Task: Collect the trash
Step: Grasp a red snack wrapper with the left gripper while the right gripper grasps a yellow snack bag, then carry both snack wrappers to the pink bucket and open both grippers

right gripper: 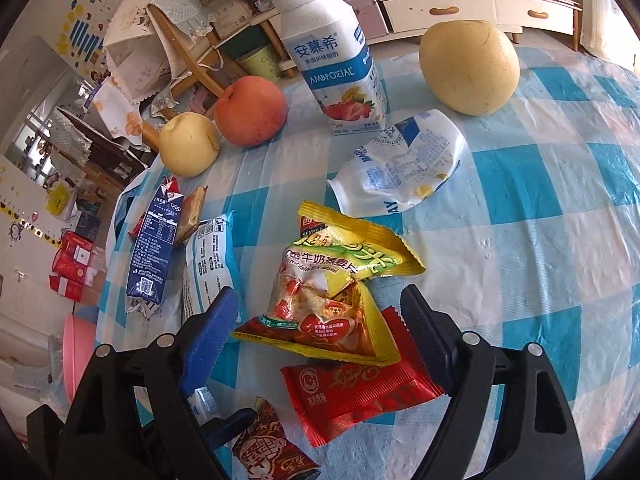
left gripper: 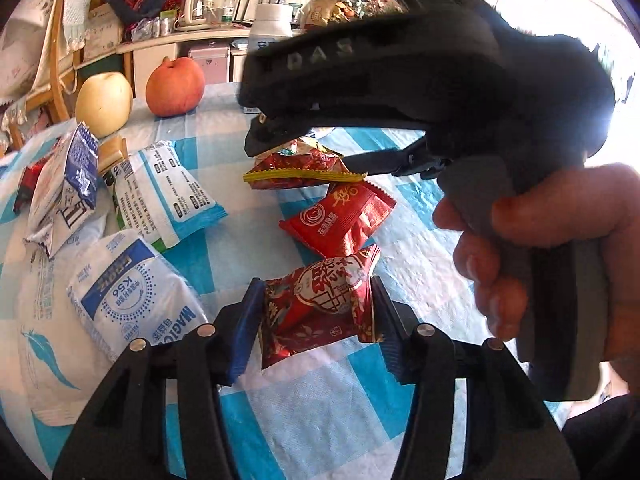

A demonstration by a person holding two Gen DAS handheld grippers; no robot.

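Left gripper (left gripper: 318,312): I am clamping both pads on a dark red patterned snack wrapper (left gripper: 320,304), which is sitting on the checked tablecloth (left gripper: 304,412).
Right gripper (right gripper: 316,322): my jaws are standing apart, straddling a yellow oatmeal packet (right gripper: 332,300); the pads are not pressing it.
Under the packet: a bright red wrapper (right gripper: 356,396) is lying partly beneath it, its right edge beside my right finger.
Crossing in front: in the left view, my right gripper and the hand (left gripper: 532,240) holding it are filling the upper right, hiding much of the table beyond.
Left side clutter: white-and-blue milk pouches (left gripper: 132,292), a crushed blue carton (right gripper: 152,248) and a small brown box beside it.
Beyond the packet: a flattened white pouch (right gripper: 400,164), lying just in front of an upright yogurt bottle (right gripper: 332,56).
Fruit: two pale pears (right gripper: 470,66) and a peach (right gripper: 250,110) are standing near the table's far edge.
Off the table: a pink basin (right gripper: 78,352) is showing at the lower left.
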